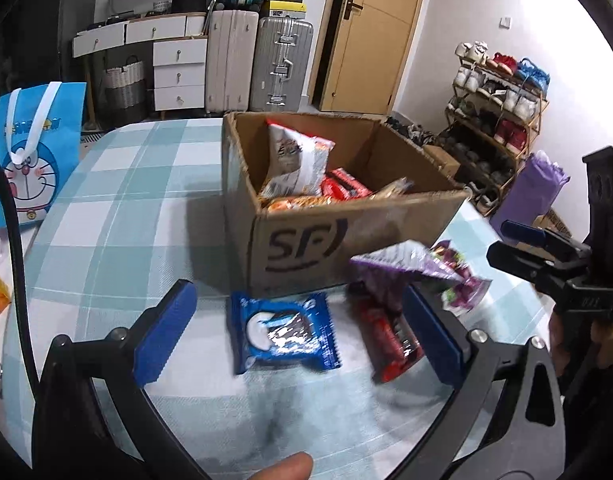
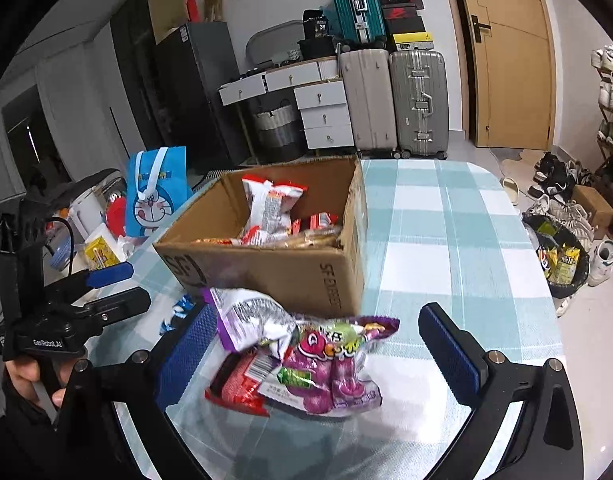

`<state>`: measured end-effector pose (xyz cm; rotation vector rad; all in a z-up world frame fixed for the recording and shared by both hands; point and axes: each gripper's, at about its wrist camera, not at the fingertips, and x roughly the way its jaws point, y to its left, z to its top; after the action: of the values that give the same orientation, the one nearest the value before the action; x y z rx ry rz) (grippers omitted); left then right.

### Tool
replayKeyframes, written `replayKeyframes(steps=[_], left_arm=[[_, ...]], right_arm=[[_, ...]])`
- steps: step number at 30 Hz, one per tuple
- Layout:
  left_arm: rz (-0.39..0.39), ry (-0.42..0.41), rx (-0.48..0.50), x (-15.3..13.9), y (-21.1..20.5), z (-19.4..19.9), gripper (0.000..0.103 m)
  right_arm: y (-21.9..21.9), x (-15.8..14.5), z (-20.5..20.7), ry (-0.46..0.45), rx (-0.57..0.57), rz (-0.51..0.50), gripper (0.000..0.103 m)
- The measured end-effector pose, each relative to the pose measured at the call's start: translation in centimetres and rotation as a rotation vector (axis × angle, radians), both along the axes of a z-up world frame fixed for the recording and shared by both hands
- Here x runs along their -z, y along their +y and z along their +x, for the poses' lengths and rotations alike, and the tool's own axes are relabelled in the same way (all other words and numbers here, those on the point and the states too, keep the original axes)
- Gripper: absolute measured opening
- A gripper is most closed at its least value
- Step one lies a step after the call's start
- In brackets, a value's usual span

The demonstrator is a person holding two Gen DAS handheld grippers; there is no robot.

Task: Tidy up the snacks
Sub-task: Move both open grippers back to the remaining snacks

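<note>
An open cardboard box (image 1: 306, 240) marked SF stands on the checked tablecloth and holds several snack packets (image 1: 298, 160); it also shows in the right wrist view (image 2: 290, 268). In front of it lie a blue cookie packet (image 1: 284, 330), a red packet (image 1: 390, 340) and a purple candy bag (image 1: 426, 268). My left gripper (image 1: 302, 328) is open, its fingers on either side of the blue and red packets. My right gripper (image 2: 326, 352) is open around the purple bag (image 2: 330, 372), which lies on the red packet (image 2: 238, 384). The right gripper also shows at the right edge of the left wrist view (image 1: 518, 240).
A blue Doraemon bag (image 1: 34, 152) stands at the table's left, with a yellow carton (image 2: 100, 254) and small items near it. Suitcases (image 2: 418, 104), drawers (image 2: 322, 112) and a door (image 2: 514, 52) are behind. A shoe rack (image 1: 494, 120) and a bin (image 2: 562, 260) stand to the right.
</note>
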<state>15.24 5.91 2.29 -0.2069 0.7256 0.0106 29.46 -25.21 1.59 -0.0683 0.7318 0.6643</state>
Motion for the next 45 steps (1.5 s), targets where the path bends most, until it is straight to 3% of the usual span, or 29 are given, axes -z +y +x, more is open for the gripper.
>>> replayKeyframes(steps=[9, 13, 22, 30, 45], left_arm=[[-0.047, 0.058, -0.019, 2.4, 0.4, 1.1, 0.102], [-0.018, 0.070, -0.025, 3.1, 0.2, 1.5, 0.102], [-0.041, 0.107, -0.024, 4.4, 0.2, 2.4, 0.102], [-0.041, 0.125, -0.020, 4.9, 0.2, 2.8, 0.102], [-0.045, 0.151, -0.012, 5.7, 0.2, 3.1, 0.102]], right_arm=[[0.4, 2.3, 1.5, 0.088, 0.027, -0.051, 0.103], [0.4, 3.1, 2.3, 0.109, 0.053, -0.074, 0.103], [0.0, 5.5, 3.9, 0.179, 0.088, -0.084, 0.103], [1.0, 7.0, 4.2, 0.206, 0.074, -0.103, 0.103], [-0.1, 7.2, 4.8, 0.204, 0.098, -0.136, 0.103]])
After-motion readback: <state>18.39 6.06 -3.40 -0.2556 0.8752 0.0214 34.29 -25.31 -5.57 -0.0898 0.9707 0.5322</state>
